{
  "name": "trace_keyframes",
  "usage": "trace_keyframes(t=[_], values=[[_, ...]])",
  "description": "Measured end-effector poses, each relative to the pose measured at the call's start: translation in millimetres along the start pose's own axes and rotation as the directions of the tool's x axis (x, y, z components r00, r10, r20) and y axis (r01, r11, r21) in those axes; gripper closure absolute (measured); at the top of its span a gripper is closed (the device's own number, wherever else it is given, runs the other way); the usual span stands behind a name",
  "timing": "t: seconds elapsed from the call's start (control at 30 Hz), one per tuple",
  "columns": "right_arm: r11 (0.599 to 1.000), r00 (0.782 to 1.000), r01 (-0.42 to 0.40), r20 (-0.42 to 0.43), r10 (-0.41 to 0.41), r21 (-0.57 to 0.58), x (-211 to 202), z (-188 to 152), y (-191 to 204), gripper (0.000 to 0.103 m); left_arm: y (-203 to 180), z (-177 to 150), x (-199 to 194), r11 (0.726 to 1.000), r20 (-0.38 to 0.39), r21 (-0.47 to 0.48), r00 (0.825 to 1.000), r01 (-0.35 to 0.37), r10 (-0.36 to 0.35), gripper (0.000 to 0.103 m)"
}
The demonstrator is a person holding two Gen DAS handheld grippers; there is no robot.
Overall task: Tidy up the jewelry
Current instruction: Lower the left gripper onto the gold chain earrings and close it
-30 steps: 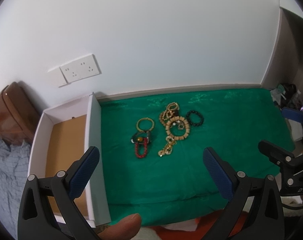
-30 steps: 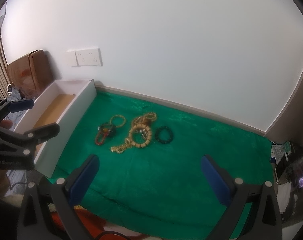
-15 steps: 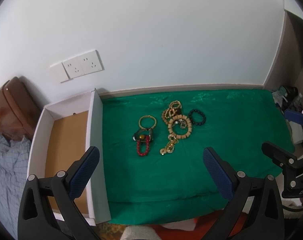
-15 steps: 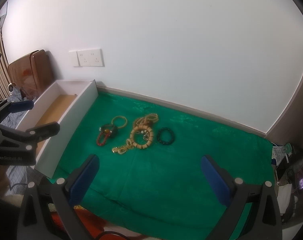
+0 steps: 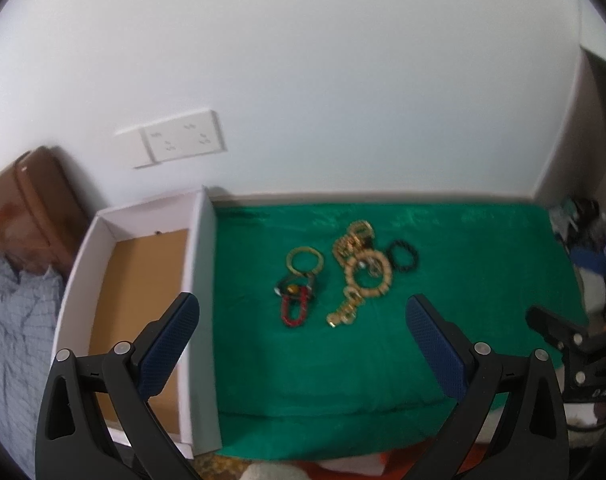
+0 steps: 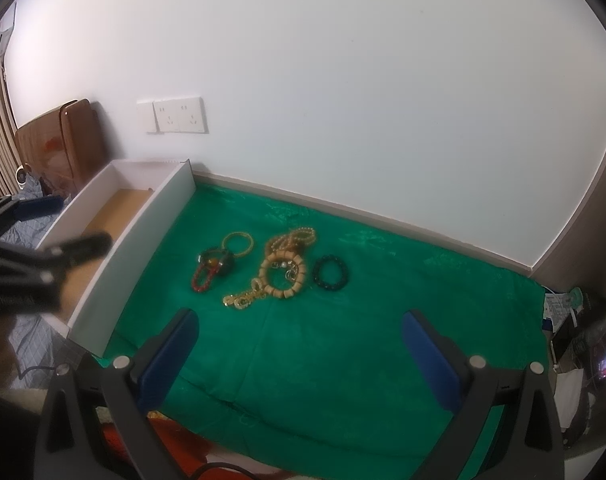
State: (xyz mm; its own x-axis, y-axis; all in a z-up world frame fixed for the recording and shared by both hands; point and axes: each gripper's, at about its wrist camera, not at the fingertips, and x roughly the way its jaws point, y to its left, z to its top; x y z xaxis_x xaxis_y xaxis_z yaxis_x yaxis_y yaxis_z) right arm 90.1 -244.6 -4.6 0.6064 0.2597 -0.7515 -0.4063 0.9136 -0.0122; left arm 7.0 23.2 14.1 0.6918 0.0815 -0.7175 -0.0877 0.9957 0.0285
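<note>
On the green cloth (image 5: 443, 352), tangled bead bracelets (image 5: 367, 276) look light, limp and snag-prone, best pinched by one loop; both left tool (image 5: 303, 344) and right tool (image 6: 299, 340) gape wide, empty.

left gripper (image 6: 31, 276) blurred, jewelry pile (image 5: 361, 264) tangled

Bare green cloth (image 6: 343, 352) lies between the jewelry cluster (image 6: 271, 268) and the near edge, giving open passage from the front. On the left the white box (image 5: 201, 280) raises a wall just beside the cloth, well apart from the cluster. Behind, the white wall (image 6: 343, 100) closes the far side.
</note>
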Motion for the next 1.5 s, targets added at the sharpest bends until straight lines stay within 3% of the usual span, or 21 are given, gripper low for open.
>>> trace_keyframes(t=[0.27,0.53,0.73,0.87,0.97,1.1,1.17,1.23,1.3,1.37,1.5], values=[[1.0,0.999,0.003,0.052,-0.003,-0.001,3,12,-12,0.0,40,-3,27,0.997,-0.057,-0.072,0.998,-0.035,0.031,0.0],[0.999,0.996,0.037,0.085,-0.035,-0.021,23,33,-32,0.0,36,-4,58,1.0,-0.107,-0.023,0.994,-0.018,0.016,0.0],[0.999,0.998,-0.035,0.05,0.035,0.007,60,32,-38,0.0,30,-13,97,1.0,-0.18,0.015,0.984,0.018,-0.015,0.0],[0.994,0.993,-0.105,-0.049,0.106,0.025,109,16,-30,0.0,18,-21,126,0.995,-0.213,0.049,0.974,0.091,-0.079,0.0],[0.995,0.988,-0.102,-0.115,0.102,0.006,136,4,-21,0.0,-2,-28,154,0.976,-0.245,0.076,0.953,0.204,-0.18,0.001],[0.995,0.984,-0.098,-0.146,0.101,0.031,154,-5,-22,0.0,-36,-38,200,0.947,-0.312,0.113,0.916,0.301,-0.254,0.001],[0.993,0.983,-0.099,-0.151,0.108,0.068,157,-6,-27,0.0,-55,-46,228,0.936,-0.342,0.146,0.904,0.319,-0.255,0.005],[0.991,0.982,-0.096,-0.156,0.11,0.092,159,-8,-30,0.0,-69,-52,254,0.933,-0.381,0.171,0.895,0.316,-0.233,0.021],[0.99,0.981,-0.093,-0.163,0.11,0.109,159,-11,-34,0.0,-77,-57,276,0.933,-0.417,0.173,0.881,0.316,-0.221,0.029],[0.988,0.979,-0.089,-0.17,0.109,0.124,158,-17,-37,0.0,-83,-61,291,0.94,-0.43,0.171,0.881,0.294,-0.197,0.033],[0.983,0.975,-0.078,-0.192,0.11,0.165,156,-27,-46,0.0,-91,-67,307,0.948,-0.44,0.197,0.887,0.251,-0.144,0.057]])
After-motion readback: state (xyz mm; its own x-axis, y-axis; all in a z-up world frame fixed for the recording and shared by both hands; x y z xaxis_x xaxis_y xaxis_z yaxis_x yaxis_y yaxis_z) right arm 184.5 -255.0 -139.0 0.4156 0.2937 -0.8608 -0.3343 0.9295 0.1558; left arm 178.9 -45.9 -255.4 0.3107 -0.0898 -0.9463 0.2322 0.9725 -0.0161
